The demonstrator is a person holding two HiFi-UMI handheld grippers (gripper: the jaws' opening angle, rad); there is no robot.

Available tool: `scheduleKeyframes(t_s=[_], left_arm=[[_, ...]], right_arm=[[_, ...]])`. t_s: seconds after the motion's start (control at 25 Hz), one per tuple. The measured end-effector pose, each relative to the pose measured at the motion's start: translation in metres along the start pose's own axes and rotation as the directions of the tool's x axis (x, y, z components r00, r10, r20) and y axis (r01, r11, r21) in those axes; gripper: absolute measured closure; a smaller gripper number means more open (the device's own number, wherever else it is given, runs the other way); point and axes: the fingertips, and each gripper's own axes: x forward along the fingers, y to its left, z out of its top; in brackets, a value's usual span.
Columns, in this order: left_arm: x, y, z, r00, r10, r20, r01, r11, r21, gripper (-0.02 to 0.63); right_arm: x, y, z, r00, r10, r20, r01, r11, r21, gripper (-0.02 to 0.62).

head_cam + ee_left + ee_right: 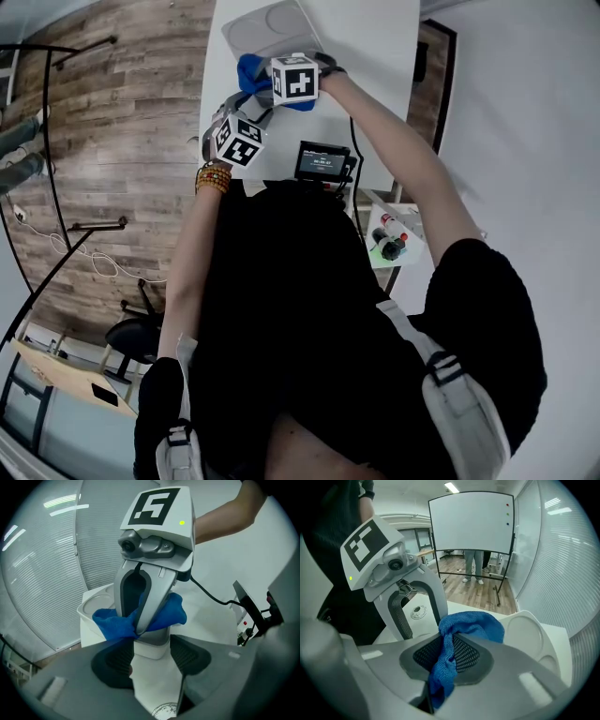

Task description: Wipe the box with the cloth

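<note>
A white box [151, 649] with a round emblem [419, 612] sits between the jaws of my left gripper [152, 667], which is shut on it. My right gripper [449, 641] is shut on a blue cloth [473, 623]. Its tips press the cloth [115, 623] onto the far end of the box. In the head view both grippers meet over the white table [375, 56], with the cloth [251, 73] beside the right gripper's marker cube [295, 78]. A white moulded piece with round recesses [96, 604] lies just beyond; I cannot tell whether it belongs to the box.
A small black screen unit [323, 161] with a cable stands at the table's near edge. Bottles [389, 239] sit on a low shelf to the right. Across the wood floor stand a whiteboard [471, 522] and a person's legs [473, 566].
</note>
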Motion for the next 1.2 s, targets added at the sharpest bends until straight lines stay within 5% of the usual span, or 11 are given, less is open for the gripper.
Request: scheduleKeyframes(t_s=[0.16, 0.36, 0.72, 0.92, 1.2], left_arm=[[-0.001, -0.001, 0.000, 1.000, 0.004, -0.004, -0.004, 1.000, 0.015, 0.354], [0.001, -0.003, 0.002, 1.000, 0.011, -0.005, -0.010, 0.999, 0.049, 0.354], [0.000, -0.002, 0.002, 1.000, 0.001, -0.008, 0.000, 0.999, 0.055, 0.359], [0.000, 0.000, 0.002, 1.000, 0.001, -0.010, 0.000, 0.999, 0.050, 0.362], [0.000, -0.002, -0.002, 1.000, -0.002, -0.021, 0.003, 0.999, 0.036, 0.364]], right_arm=[[-0.008, 0.000, 0.002, 0.997, -0.027, 0.075, 0.024, 0.999, 0.038, 0.512], [-0.056, -0.012, -0.016, 0.970, -0.176, 0.165, 0.152, 0.977, 0.147, 0.512], [-0.111, -0.056, -0.127, 0.941, -0.337, -0.044, 0.335, 0.900, 0.279, 0.512], [-0.091, -0.071, -0.135, 0.935, -0.339, -0.103, 0.354, 0.894, 0.273, 0.514], [-0.058, -0.076, -0.089, 0.961, -0.271, -0.054, 0.276, 0.932, 0.235, 0.514]])
